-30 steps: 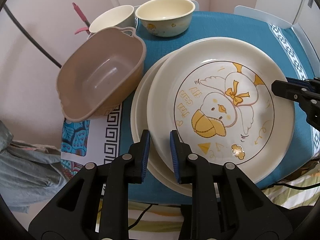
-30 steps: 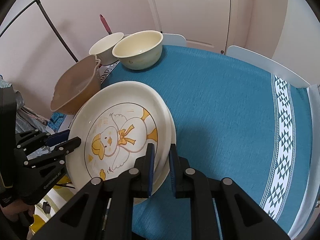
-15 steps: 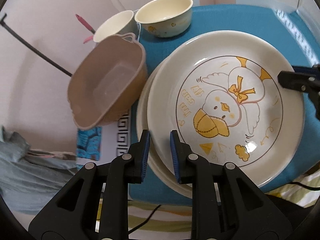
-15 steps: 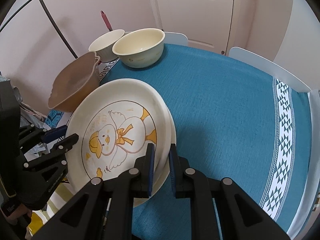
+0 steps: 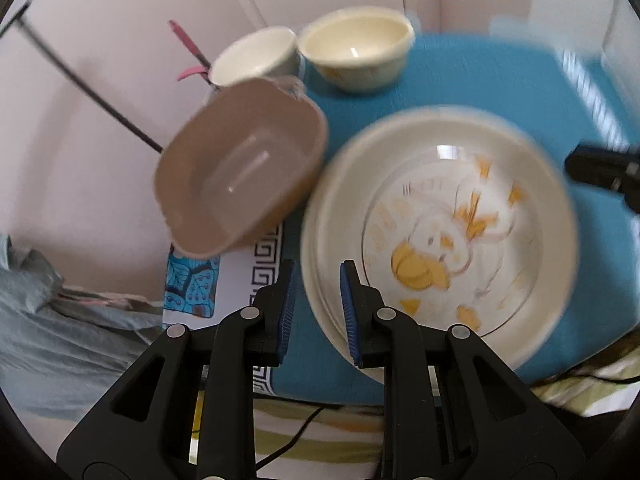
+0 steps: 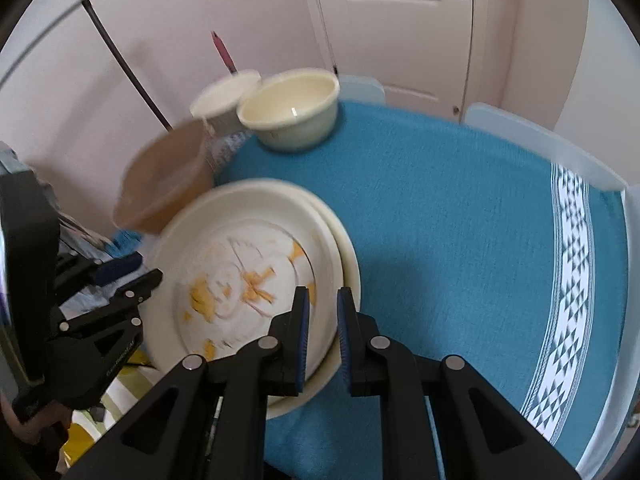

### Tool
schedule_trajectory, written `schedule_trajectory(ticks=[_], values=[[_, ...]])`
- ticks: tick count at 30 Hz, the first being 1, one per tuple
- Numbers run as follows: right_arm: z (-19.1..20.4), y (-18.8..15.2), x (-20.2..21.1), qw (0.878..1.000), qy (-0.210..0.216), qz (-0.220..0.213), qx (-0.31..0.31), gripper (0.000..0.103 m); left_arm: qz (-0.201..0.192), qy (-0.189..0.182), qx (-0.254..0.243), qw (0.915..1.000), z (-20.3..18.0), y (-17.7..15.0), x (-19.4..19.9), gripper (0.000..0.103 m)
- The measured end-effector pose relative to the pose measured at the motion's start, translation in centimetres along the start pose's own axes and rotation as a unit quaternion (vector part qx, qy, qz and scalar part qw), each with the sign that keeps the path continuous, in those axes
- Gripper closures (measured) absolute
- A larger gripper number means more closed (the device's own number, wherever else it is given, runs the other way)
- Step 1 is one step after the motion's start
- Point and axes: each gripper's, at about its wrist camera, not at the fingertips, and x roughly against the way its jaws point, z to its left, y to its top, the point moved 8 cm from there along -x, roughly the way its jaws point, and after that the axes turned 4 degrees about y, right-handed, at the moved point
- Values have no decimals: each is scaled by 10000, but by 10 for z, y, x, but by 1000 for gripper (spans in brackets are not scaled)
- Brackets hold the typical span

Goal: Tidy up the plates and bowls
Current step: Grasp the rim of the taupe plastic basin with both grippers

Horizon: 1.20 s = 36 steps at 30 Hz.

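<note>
Two stacked duck plates [image 5: 460,232] on teal tablecloth [image 6: 460,220], near edge, blurred. Left gripper [image 5: 316,304] astride stack's left rim, jaws opening, pads seemingly off the rim. Right gripper [image 6: 322,332] clamped tight on right rim. Behind — brown tub [image 5: 240,176], cream bowl [image 5: 356,52], white bowl [image 5: 252,58].

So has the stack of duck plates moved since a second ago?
Yes. In the right wrist view the duck plates have swung their far edge nearer the cream bowl, while the right gripper clamps their near rim.
</note>
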Motion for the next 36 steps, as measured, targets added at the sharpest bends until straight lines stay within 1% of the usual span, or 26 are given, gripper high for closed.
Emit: schedule_trajectory(ticks=[2, 3, 4, 5, 6, 7, 8, 9, 10, 11, 12, 14, 16, 18, 20, 22, 25, 28, 29, 31, 32, 34, 35, 36], values=[[6, 14, 12, 9996, 221, -134, 82, 90, -277, -187, 412, 9986, 19, 13, 16, 72], [8, 18, 15, 9994, 287, -176, 118, 90, -397, -191, 583, 9973, 28, 17, 24, 51], [11, 25, 20, 9989, 359, -245, 176, 90, -556, -146, 797, 9952, 41, 23, 33, 20], [14, 33, 25, 9982, 421, -341, 252, 86, -729, -77, 950, 9928, 52, 28, 41, 9], [18, 38, 29, 9974, 481, -419, 323, 65, -997, 43, 1124, 9886, 66, 33, 54, 0], [22, 44, 32, 9964, 565, -487, 393, 24, -1146, 122, 1197, 9861, 73, 38, 61, 0], [27, 52, 35, 9948, 672, -579, 493, 6, -1221, 205, 1240, 9845, 80, 41, 66, 0], [30, 56, 37, 9936, 744, -630, 570, 0, -1238, 282, 1275, 9837, 86, 43, 69, 0], [35, 62, 37, 9925, 793, -624, 688, 0, -1210, 278, 1317, 9835, 92, 46, 69, 0], [39, 68, 34, 9918, 790, -546, 839, 0, -1175, 193, 1389, 9831, 95, 46, 68, 0], [42, 72, 32, 9914, 768, -488, 939, 0, -1127, 49, 1510, 9821, 99, 46, 65, 0], [52, 84, 24, 9886, 754, -390, 1244, 0, -1059, -211, 1823, 9773, 108, 43, 58, 0], [59, 94, 14, 9872, 731, -363, 1367, 0, -959, -320, 2053, 9735, 121, 38, 47, 0], [68, 104, -1, 9868, 763, -230, 1413, 0, -810, -412, 2225, 9707, 129, 32, 34, 1], [78, 110, -23, 9853, 897, 17, 1456, 0, -713, -463, 2342, 9685, 135, 27, 21, 1], [85, 113, -43, 9842, 923, 252, 1487, 0, -550, -545, 2467, 9660, 140, 22, 5, 2], [95, 113, -71, 9818, 1039, 568, 1483, 0, -340, -751, 2626, 9614, 145, 16, -18, 3], [101, 110, -100, 9784, 1025, 880, 1563, 0, -44, -920, 2761, 9567, 146, 11, -46, 4], [103, 110, -109, 9772, 1039, 966, 1581, 0, 34, -1007, 2806, 9545, 146, 10, -54, 6], [107, 109, -122, 9755, 1155, 1070, 1535, 0, 199, -1204, 2886, 9496, 143, 9, -70, 14], [107, 110, -127, 9750, 1187, 1123, 1507, 1, 279, -1298, 2927, 9470, 141, 8, -78, 17], [108, 110, -142, 9737, 1208, 1278, 1446, 10, 435, -1472, 3013, 9411, 138, 7, -93, 28], [108, 109, -149, 9729, 1210, 1367, 1421, 14, 498, -1548, 3041, 9387, 136, 7, -99, 31], [107, 109, -154, 9721, 1213, 1433, 1406, 22, 545, -1607, 3050, 9371, 134, 8, -104, 36]])
